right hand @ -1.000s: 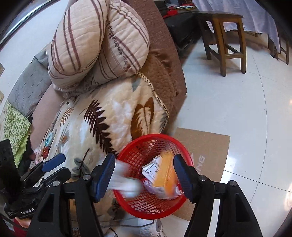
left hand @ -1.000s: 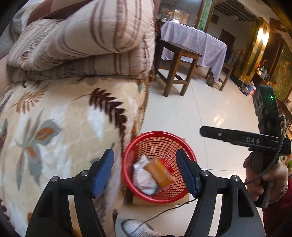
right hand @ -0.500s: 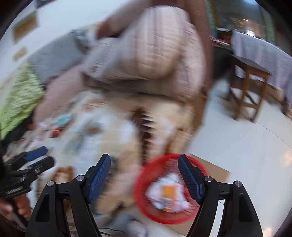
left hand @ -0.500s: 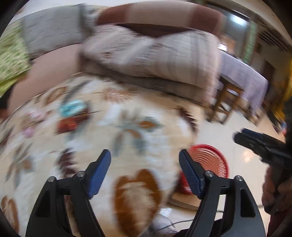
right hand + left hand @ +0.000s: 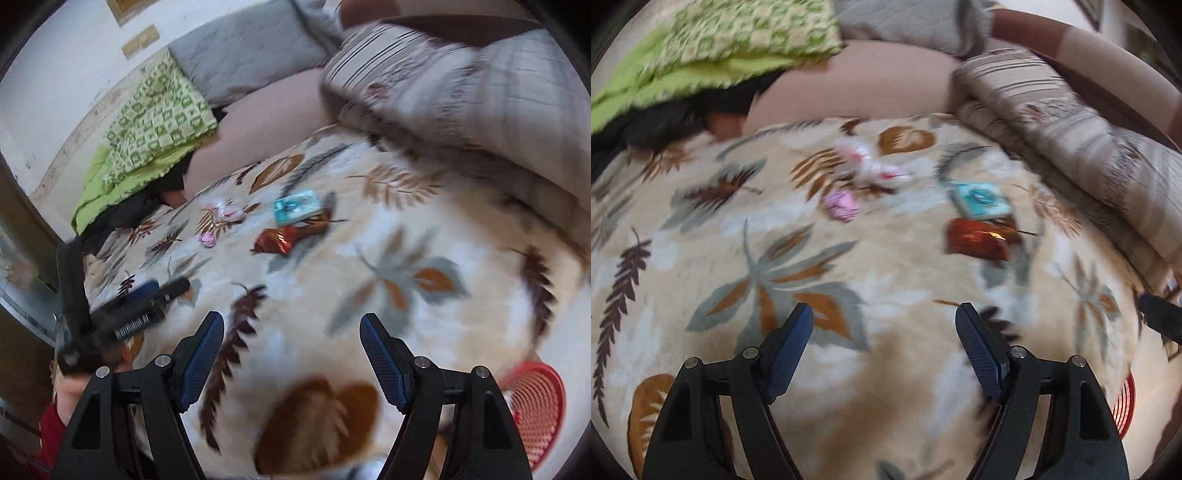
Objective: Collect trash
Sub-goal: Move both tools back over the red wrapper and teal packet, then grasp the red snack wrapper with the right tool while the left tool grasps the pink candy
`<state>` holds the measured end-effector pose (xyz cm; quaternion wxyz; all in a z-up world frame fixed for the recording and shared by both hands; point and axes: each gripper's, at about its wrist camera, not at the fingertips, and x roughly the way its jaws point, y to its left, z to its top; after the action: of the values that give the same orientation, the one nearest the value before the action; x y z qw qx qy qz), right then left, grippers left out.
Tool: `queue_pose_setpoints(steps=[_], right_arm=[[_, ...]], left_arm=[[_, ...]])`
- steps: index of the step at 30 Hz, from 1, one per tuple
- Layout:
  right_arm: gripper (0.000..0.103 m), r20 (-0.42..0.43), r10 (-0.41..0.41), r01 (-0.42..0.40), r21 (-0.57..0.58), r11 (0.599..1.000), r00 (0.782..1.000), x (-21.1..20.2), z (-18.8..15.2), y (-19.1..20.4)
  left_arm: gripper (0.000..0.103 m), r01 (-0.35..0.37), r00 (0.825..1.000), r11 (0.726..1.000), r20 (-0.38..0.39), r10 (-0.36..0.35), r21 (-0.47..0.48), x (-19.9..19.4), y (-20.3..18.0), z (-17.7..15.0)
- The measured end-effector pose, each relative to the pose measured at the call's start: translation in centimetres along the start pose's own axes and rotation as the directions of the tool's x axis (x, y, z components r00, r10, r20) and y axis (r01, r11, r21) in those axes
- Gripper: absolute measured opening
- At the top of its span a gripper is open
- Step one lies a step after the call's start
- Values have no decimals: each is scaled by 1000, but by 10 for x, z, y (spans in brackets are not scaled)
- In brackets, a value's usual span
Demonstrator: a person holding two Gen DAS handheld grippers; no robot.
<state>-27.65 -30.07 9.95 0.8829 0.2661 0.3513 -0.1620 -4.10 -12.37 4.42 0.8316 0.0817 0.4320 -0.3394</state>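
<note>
1. Right wrist view only: the left gripper [image 5: 155,291] shows at the left edge, held in a hand [image 5: 79,391] with a red sleeve; a wall with pale plates is also seen. The red basket [image 5: 535,406] shows much of its mesh here, at the lower right beside the bed's edge.
2. Left wrist view only: the basket is a thin red sliver [image 5: 1124,410] at the lower right, and a dark tip of the other tool juts in at the right edge.
3. Trash on the leaf-print blanket [image 5: 886,350] (all blurred): a red foil wrapper [image 5: 977,240] touching a teal packet [image 5: 980,199]; a pink wrapper [image 5: 842,205] and a white-pink wrapper [image 5: 871,166] well to their left.
4. Surroundings: a striped folded quilt [image 5: 1071,140], a green patterned cloth [image 5: 738,40], a grey cushion [image 5: 243,55].
5. Left gripper [image 5: 884,343]: jaws spread, nothing between them. Right gripper [image 5: 291,350]: likewise spread and empty.
6. Change: a second ago both grippers stood over the basket, which held discarded items; both now face the blanket, with jaws wider.
</note>
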Motion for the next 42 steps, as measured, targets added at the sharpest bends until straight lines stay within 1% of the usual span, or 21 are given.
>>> queue_pose_setpoints(steps=[3,4,7,10,11,14,16,18,20,21,22,24,25,29,31,33,37,39,40,41,42], right_arm=[[80,-47,-11,8,-60,998,999,52,25,21],[80,-62,-22,18,-75,997,998,70,33,25],[80,-97,-30,21,-93,995,995,119,60,37],[80,-127,-15,5,-78,997,992,160,86,38],[80,-136,-20,10,-77,997,990,174,95,39],[80,-159,-40,30,-65,997,986,203,108,36],[80,-197,-5,-3,-43,999,980,217,109,31],[80,-230,-1,-12,-56,998,973,227,105,33],[80,-260,16,-39,-83,996,966,229,95,38],[72,-265,17,-46,-105,993,964,228,89,41],[53,-261,-7,-30,-138,990,965,227,83,45],[46,-264,-53,2,-192,981,963,226,73,50],[35,-249,-60,10,-197,980,967,224,69,52],[33,-232,-88,45,-188,981,969,209,57,60],[33,-221,-109,67,-191,979,969,198,51,64],[33,-202,-113,78,-174,982,973,180,47,65],[33,-155,-69,57,-84,995,986,137,40,63],[33,-137,-41,34,-55,998,990,124,37,66],[33,-128,-18,14,-32,999,992,117,34,66],[33,-126,-9,6,-24,1000,992,116,32,67],[33,-123,-4,2,-16,1000,992,114,30,69]], left_arm=[[78,-6,1000,997,-1,6,-78,6,19,5],[78,-24,1000,996,-7,23,-91,10,24,6],[78,-73,997,994,-13,72,-85,16,29,8],[78,-49,998,993,-31,46,-107,24,37,11],[78,-57,998,991,-41,52,-120,27,41,12],[78,-74,997,989,-44,69,-131,30,47,15],[78,-81,996,988,-35,77,-131,30,51,19],[78,-76,997,989,-13,75,-127,29,56,26],[78,-73,997,989,11,75,-126,28,61,34],[78,-70,997,989,19,73,-131,28,62,37],[78,-54,998,988,20,58,-143,30,65,41],[78,-30,999,987,29,34,-156,33,64,48],[78,-29,999,989,36,35,-146,34,61,52],[78,-36,998,991,53,43,-128,47,49,72],[75,-44,998,990,42,50,-135,58,48,79],[56,-45,999,991,5,46,-128,73,45,84],[53,-64,998,991,-32,60,-120,99,44,90],[35,-34,998,991,-60,27,-126,113,44,89],[35,-23,998,993,-59,16,-120,116,42,87],[33,-40,998,995,-47,35,-91,116,38,85],[24,-49,998,997,-40,47,-60,114,33,84]])
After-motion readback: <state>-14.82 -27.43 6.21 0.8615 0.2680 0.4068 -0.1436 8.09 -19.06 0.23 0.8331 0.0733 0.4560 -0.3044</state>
